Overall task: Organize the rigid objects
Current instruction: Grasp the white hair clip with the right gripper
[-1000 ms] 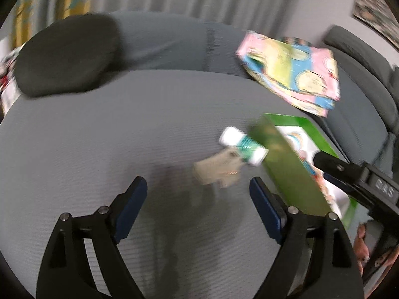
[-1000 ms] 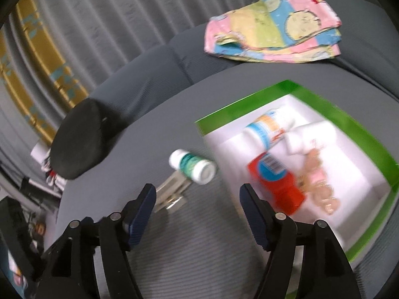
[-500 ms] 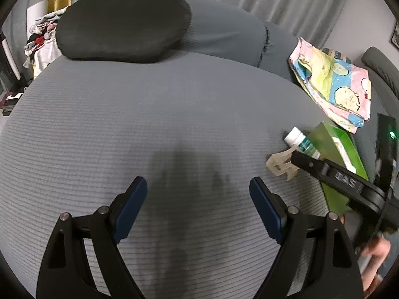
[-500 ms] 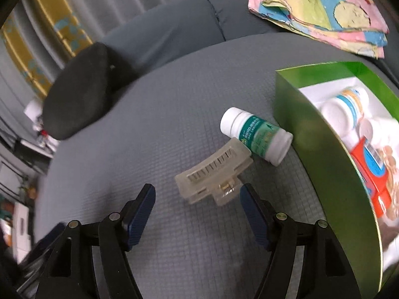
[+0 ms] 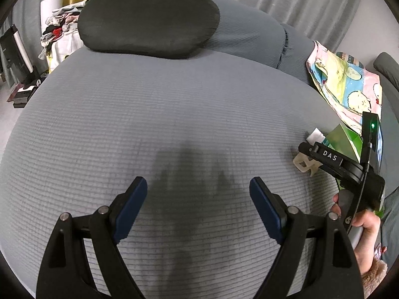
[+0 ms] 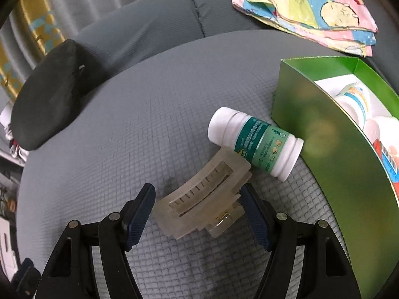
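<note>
A: How far along is the sorting?

B: Partly done, I'd judge. The green box (image 6: 321, 134) already has several bottles and a red packet in it. Two things are left out on the grey sofa cushion (image 6: 139, 114): the hair clip (image 6: 202, 194) and the pill bottle (image 6: 254, 140).

A: What does the clip look like?

B: Translucent, cream-coloured, a ribbed toothed clip lying flat, its far end touching the bottle. The bottle is white with a green label, on its side, its base against the box wall.

A: And the claws?

B: The right claw (image 6: 197, 211) is open and straddles the clip; whether its pads touch the clip I can't tell, and the clip lies on the cushion, not lifted. The left claw (image 5: 198, 208) is wide open over bare cushion, holding nothing.

A: Anything else around?

B: A dark pillow (image 6: 47, 94) and a folded cartoon cloth (image 6: 306, 7) further back.
</note>
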`<state>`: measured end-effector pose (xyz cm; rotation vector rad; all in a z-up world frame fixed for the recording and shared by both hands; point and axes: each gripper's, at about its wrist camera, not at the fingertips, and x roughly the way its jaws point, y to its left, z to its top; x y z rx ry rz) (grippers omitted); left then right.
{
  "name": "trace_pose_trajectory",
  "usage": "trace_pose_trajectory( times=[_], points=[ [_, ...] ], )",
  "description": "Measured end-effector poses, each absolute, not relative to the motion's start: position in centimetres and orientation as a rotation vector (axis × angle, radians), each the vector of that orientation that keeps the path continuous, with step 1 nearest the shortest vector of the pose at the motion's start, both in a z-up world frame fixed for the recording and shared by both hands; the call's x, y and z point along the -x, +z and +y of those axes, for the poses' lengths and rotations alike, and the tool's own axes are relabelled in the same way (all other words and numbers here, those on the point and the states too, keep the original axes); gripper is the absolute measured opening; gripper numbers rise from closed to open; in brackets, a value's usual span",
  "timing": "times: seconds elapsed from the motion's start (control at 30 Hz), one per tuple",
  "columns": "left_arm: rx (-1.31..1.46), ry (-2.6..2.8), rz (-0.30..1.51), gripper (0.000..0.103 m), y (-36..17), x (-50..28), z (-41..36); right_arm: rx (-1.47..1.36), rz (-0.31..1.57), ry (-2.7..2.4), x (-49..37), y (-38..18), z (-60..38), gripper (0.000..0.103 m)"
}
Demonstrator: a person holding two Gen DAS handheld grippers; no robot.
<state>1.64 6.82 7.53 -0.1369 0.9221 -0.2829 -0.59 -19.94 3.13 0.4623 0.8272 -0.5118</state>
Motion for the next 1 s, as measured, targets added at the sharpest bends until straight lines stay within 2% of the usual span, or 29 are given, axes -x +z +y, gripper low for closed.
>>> trace_pose_trajectory(
  times=[0.03,0.13,0.27,0.63,0.87,1.0],
  points=[
    [0.139,-0.281,0.922,0.084,7.5,-1.7,6.8,-0.462,0.828,-0.508,0.5,3.1,-19.9,0.072],
    [0.146,-0.276,0.926,0.084,7.5,-1.7,7.0,-0.445,0.833,-0.498,0.5,3.0,-19.6,0.053],
    [0.156,-0.275,0.928,0.084,7.5,-1.8,7.1,-0.444,0.856,-0.406,0.6,3.2,-18.6,0.043],
    [0.184,-0.263,0.934,0.084,7.7,-1.9,7.1,-0.378,0.929,-0.042,1.0,3.4,-12.6,0.043],
    [0.184,-0.278,0.954,0.084,7.3,-2.0,6.7,-0.415,0.858,-0.014,2.7,5.4,-13.2,0.055],
    [0.182,-0.34,0.975,0.084,7.0,-1.9,5.4,-0.518,0.828,-0.021,4.0,6.3,-15.3,0.057]
  ],
)
